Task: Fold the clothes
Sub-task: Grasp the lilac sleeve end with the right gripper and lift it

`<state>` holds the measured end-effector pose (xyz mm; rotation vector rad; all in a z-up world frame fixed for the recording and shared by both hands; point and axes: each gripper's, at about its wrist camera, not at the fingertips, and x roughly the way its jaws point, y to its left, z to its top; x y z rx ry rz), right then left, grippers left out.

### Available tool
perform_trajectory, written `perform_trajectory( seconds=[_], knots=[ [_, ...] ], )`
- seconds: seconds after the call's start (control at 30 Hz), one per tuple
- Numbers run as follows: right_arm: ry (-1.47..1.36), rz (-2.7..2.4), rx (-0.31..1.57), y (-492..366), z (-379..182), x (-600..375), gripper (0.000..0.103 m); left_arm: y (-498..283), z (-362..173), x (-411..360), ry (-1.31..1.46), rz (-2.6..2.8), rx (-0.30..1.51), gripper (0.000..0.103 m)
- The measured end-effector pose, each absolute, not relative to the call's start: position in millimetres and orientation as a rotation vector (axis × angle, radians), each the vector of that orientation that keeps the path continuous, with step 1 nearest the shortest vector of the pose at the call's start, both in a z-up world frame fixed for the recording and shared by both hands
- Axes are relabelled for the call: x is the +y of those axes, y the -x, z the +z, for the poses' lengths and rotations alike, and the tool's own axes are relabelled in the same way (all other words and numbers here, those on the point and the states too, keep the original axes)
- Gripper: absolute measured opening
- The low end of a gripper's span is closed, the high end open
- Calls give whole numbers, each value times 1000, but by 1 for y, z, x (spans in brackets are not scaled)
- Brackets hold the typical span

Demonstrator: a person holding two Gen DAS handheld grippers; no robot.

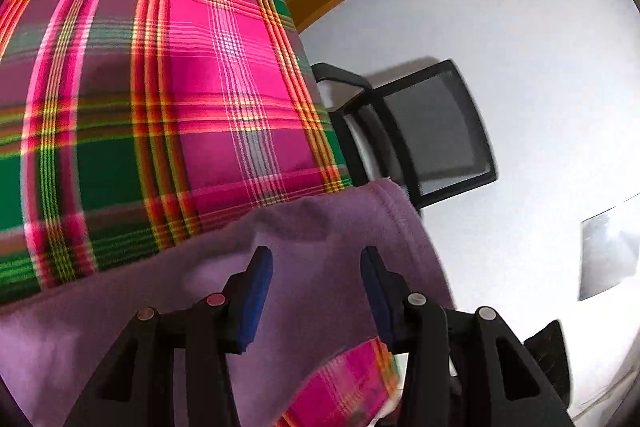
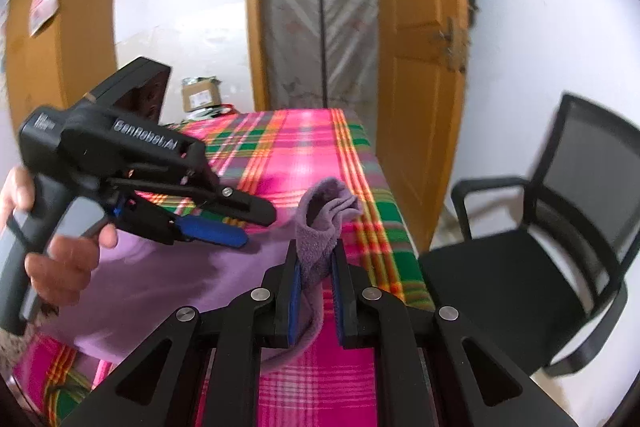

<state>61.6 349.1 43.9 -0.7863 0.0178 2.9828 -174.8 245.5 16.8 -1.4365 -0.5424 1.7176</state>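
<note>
Right gripper [image 2: 316,255] pinching a bunched fold of purple garment [image 2: 320,215] | left gripper [image 1: 316,267] spread wide above the garment | garment lies on plaid tablecloth [image 2: 304,151] | black chair [image 2: 560,227] beside table

A black office chair [image 2: 560,239] stands close beside the table's [image 2: 304,155] right edge. The far tabletop lies bare. A cardboard box [image 2: 201,94] sits beyond it.
</note>
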Motion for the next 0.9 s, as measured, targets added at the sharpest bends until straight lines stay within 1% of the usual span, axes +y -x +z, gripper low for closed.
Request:
perform_trajectory(
  seconds=[0.33, 0.6, 0.9],
  knots=[
    [786, 3060, -159, -56, 44, 299, 14, 173, 27, 203, 1384, 1694, -719, 46],
    [829, 3096, -243, -51, 42, 266, 14, 164, 30, 169, 1332, 1690, -790, 47],
    [857, 3146, -363, -55, 38, 226, 14, 153, 21, 134, 1353, 1685, -841, 47]
  ],
)
